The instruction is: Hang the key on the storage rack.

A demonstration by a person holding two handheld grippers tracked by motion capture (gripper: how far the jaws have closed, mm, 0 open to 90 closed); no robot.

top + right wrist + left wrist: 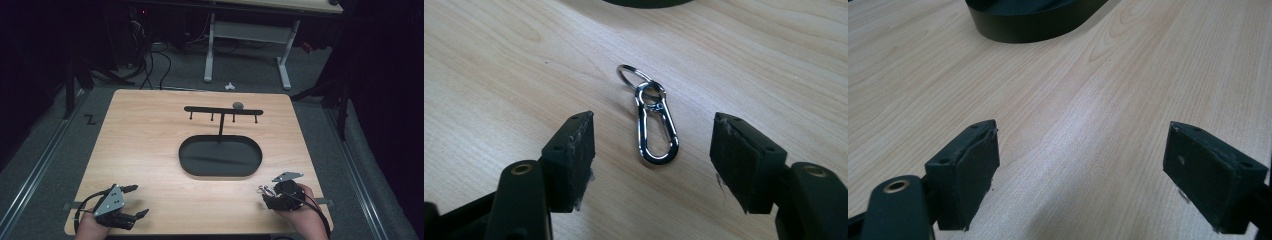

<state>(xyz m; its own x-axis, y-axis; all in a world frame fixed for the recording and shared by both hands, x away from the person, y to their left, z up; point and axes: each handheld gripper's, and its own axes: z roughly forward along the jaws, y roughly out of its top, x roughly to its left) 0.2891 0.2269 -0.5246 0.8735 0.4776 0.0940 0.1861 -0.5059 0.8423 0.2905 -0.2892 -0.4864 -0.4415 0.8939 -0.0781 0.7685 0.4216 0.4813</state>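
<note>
Two grippers at the near table edge. Right gripper spread wide, straddling a silver carabiner keyring lying flat on the wood — approach step. Next, likely: lower, close across the clip. Left gripper open, empty.

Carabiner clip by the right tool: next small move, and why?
Probably lower the right tool and close it on the carabiner clip. Its jaws stand open on either side of the clip, which lies flat and untouched on the wooden table with its key ring attached. The hook stand may be where it goes.
</note>
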